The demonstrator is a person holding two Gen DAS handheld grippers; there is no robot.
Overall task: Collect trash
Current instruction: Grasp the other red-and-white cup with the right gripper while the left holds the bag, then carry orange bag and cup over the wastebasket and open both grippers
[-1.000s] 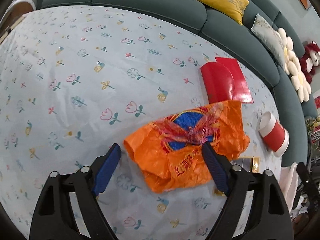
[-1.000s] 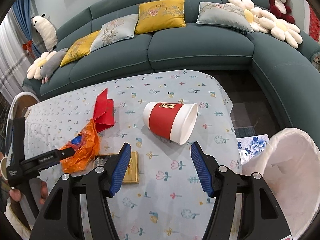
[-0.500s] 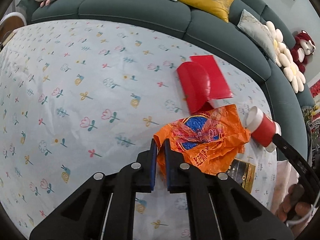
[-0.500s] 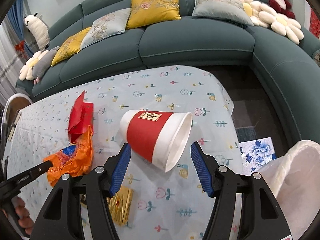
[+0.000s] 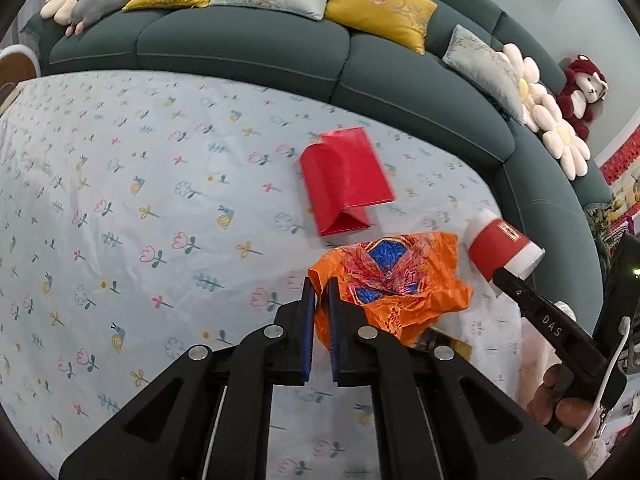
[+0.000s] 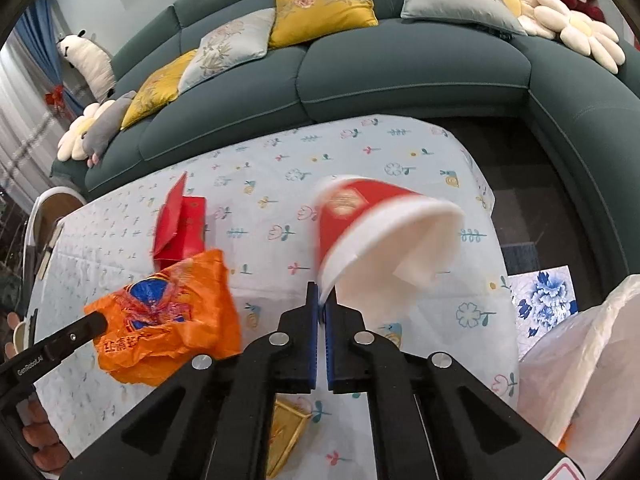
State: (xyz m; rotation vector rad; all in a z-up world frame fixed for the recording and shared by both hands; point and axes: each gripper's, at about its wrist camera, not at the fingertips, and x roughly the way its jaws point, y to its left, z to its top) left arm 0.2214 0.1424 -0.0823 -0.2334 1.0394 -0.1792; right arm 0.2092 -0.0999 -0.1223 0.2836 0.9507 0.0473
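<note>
- Trash on the table (image 5: 120,208): orange plastic bag (image 5: 400,288), red paper cup (image 6: 372,232), red folded card box (image 5: 344,184), gold wrapper (image 6: 288,436).
- Left tongs (image 5: 321,292) were pressed together on the near-left edge of the orange plastic bag; the rest of the bag trailed away to the right of the tips, crumpled, apparently lifted off the cloth in the right view.
- Right tongs (image 6: 321,300) were pinched on the rim of the red paper cup; the cup hung tilted, mouth toward the camera and to the right, base pointing away toward the sofa (image 6: 400,68). Blur on the cup suggested motion.
- Key relation: white bin bag (image 6: 580,360) lay low at the right, beyond the table's right edge, just beside the right tongs. Right hand was the nearer; left had to cross over the table to reach it.
- Open room: floor gap between table edge and sofa was bare apart from a blue-flowered sheet (image 6: 544,300).
- Red folded card box lay flat, well beyond both tongs; gold wrapper sat near the table's front edge, under the right tongs.
- Judgement: drop cup first, then bag.
</note>
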